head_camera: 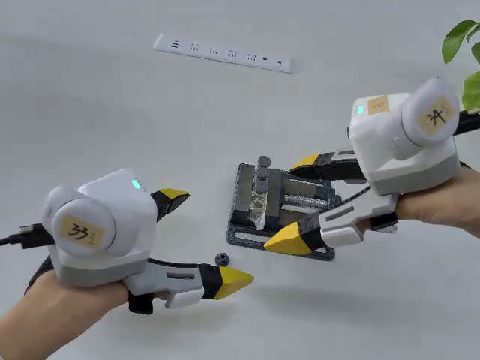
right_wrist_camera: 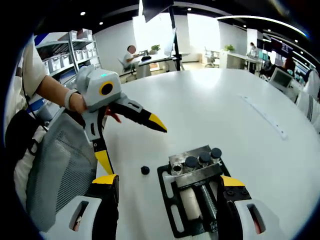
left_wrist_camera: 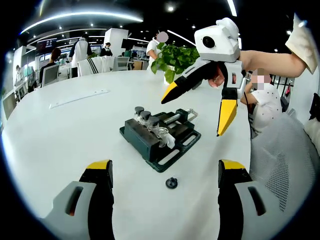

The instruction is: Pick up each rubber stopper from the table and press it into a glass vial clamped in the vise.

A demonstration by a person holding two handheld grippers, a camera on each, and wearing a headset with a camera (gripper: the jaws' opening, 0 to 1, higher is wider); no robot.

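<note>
A dark vise (head_camera: pixel 244 196) stands mid-table and clamps a row of glass vials. Three vials (right_wrist_camera: pixel 204 158) carry dark rubber stoppers; the end vial (head_camera: pixel 259 208) (left_wrist_camera: pixel 163 133) looks clear and unstopped. One loose black stopper (head_camera: pixel 222 259) (left_wrist_camera: pixel 171 182) (right_wrist_camera: pixel 145 170) lies on the table by the vise's corner. My left gripper (head_camera: pixel 206 236) (left_wrist_camera: pixel 165 167) is open and empty, just short of that stopper. My right gripper (head_camera: pixel 292 202) (right_wrist_camera: pixel 170 180) hovers open over the vise's screw end, holding nothing.
A white power strip (head_camera: pixel 223 52) lies at the far side of the white table. A green plant (head_camera: pixel 465 45) (left_wrist_camera: pixel 175 57) stands at the right edge. Behind are office desks, seated people and a mesh chair (right_wrist_camera: pixel 55 170).
</note>
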